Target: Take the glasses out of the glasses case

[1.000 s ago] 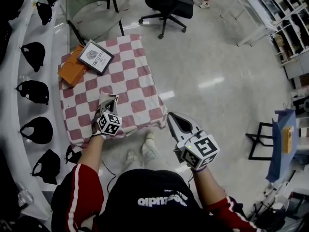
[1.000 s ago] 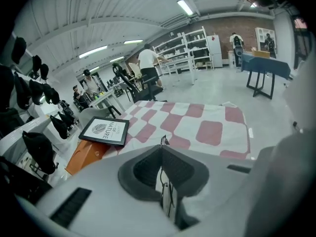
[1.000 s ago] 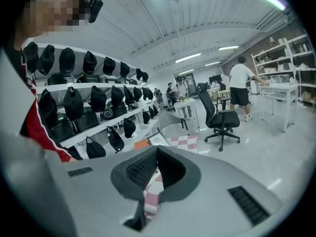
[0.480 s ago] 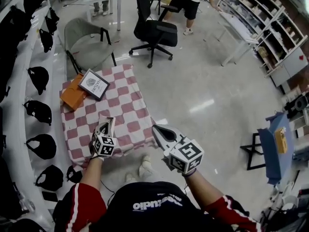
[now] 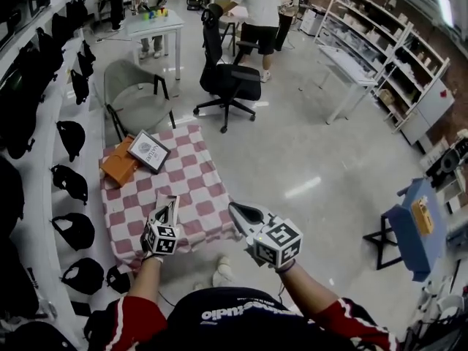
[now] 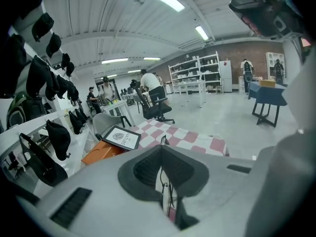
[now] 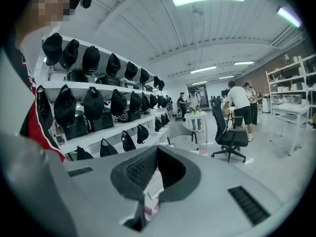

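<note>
The thin glasses [image 6: 166, 194] are pinched in the nearly closed left gripper [image 5: 170, 202] over the counter's [image 5: 194, 189] near edge, well apart from the orange case [image 5: 119, 169] at far left. The right gripper [image 5: 238, 212] is narrow and empty. With a slack pinch the glasses could be dropped; with a hard one the frame could be bent.

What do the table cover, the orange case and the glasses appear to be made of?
Table cover: matte checked cloth; it drapes limply over the edges. Orange case: smooth, even surface, perhaps leatherette; too small to tell. Glasses: thin dark wire, likely metal.
</note>
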Available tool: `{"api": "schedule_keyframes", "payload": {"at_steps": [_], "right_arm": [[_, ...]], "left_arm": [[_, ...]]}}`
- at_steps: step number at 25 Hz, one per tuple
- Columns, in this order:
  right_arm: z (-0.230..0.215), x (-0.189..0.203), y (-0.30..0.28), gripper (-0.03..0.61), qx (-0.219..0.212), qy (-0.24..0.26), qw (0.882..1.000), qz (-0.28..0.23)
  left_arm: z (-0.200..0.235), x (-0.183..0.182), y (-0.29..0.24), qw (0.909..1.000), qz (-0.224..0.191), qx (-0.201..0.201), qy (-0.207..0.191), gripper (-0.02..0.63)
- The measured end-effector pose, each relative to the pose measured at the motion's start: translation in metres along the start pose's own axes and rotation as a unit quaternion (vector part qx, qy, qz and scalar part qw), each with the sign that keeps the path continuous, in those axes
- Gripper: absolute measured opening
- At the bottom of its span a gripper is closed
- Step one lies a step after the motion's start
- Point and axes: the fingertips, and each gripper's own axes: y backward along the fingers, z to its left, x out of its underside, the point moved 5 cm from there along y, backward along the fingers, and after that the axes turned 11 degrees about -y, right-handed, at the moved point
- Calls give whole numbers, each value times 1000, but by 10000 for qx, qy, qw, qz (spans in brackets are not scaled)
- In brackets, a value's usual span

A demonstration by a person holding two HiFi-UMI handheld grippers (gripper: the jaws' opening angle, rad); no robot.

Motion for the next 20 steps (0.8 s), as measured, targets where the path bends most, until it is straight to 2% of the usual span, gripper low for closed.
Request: {"api": "schedule_keyframes", "payload": {"at_steps": [8,14,20], "right_arm": [[28,5,9,3,25,-15,9999,-146],[50,0,14,3,22,5,9996,-266],[54,2,21,3,-135,41,9994,-301]], "left_arm": [[10,-20,56,9985,-526,-14,168,9],[18,-32,91,9953,-854,-60,460,9],[16,-51,124,9912,-1174,-118,603,9]]}}
